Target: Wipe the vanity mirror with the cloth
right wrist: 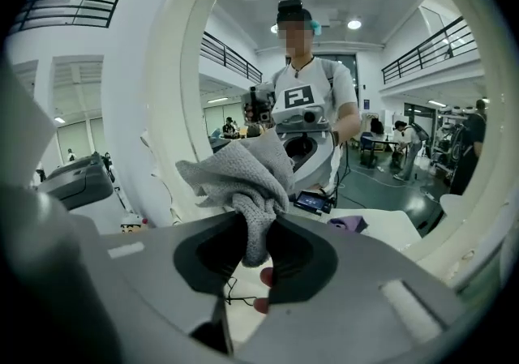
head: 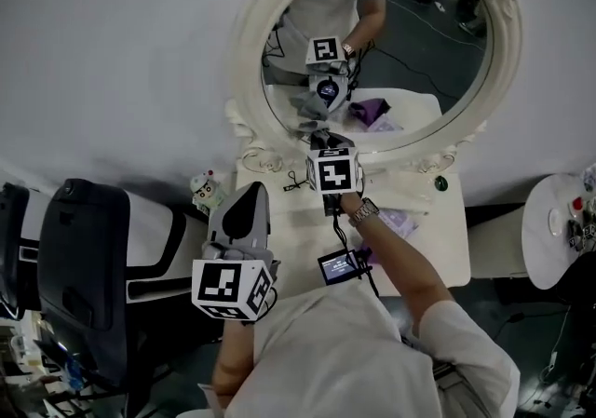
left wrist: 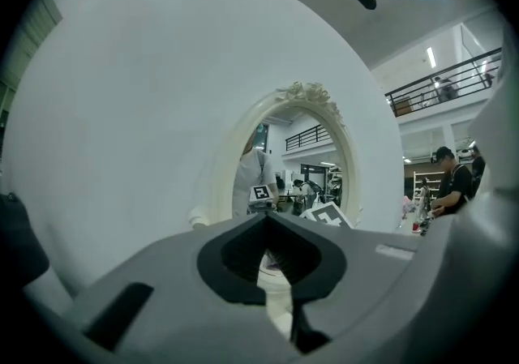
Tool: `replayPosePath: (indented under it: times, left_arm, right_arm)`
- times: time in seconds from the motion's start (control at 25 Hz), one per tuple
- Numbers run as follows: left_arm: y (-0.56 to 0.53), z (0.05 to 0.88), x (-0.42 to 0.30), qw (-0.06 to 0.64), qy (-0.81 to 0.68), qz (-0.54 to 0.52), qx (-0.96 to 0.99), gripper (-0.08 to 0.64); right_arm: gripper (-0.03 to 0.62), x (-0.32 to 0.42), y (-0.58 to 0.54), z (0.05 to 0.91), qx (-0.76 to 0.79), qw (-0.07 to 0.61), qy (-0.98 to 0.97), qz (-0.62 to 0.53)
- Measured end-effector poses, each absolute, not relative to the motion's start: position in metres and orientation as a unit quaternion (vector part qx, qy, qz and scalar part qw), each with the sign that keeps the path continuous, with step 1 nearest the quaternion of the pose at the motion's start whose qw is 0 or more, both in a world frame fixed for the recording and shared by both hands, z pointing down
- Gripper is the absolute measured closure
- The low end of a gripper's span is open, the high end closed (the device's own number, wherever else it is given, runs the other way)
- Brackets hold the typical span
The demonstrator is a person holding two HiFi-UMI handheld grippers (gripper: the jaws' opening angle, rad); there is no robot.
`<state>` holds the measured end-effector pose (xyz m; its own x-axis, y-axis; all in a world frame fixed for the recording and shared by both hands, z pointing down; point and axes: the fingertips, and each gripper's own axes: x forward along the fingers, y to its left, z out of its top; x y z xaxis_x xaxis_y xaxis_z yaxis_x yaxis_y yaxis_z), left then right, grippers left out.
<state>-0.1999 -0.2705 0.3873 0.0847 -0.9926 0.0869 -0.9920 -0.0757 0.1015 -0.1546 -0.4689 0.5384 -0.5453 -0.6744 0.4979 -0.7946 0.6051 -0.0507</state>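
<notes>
Mirror [head: 410, 44] behind table [head: 447, 230], chair [head: 84, 258] left — cloth [right wrist: 243, 172] before mirror

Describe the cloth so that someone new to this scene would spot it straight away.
Find the big oval mirror with the ornate white frame above the white table. At its lower edge, the right claw is shut on the cloth. It is grey, knitted and bunched up in the air, unlike the purple item lying on the table.
</notes>
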Motion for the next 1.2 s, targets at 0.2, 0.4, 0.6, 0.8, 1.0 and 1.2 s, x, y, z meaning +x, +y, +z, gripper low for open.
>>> replayPosePath:
  times: [0.2,0.4,0.6,0.8,1.0,1.2]
  left_arm:
    - [-0.262,0.406,-0.214,0.089,-0.687,0.003,0.721,0.558]
    - [-0.269,0.41,-0.201,0.093,-0.683,0.007,0.724,0.558]
    - [-0.283,0.413,-0.168,0.095,-0.667,0.015,0.739,0.558]
    - [-0.3,0.412,-0.131,0.092,-0.65,0.018,0.754,0.558]
    - [-0.316,0.414,-0.092,0.093,-0.631,0.02,0.77,0.558]
    - [-0.329,0.415,-0.062,0.095,-0.617,0.014,0.781,0.558]
  right_arm:
    - [0.52,-0.176,-0.478,0.551,0.414,0.232,-0.867,0.152]
    - [0.52,-0.16,-0.485,0.552,0.414,0.227,-0.864,0.175]
    - [0.52,-0.116,-0.501,0.551,0.429,0.219,-0.858,0.18]
    - [0.52,-0.059,-0.518,0.551,0.454,0.22,-0.845,0.179]
    - [0.52,0.001,-0.537,0.552,0.485,0.219,-0.827,0.181]
    - [0.518,0.059,-0.553,0.551,0.519,0.223,-0.805,0.183]
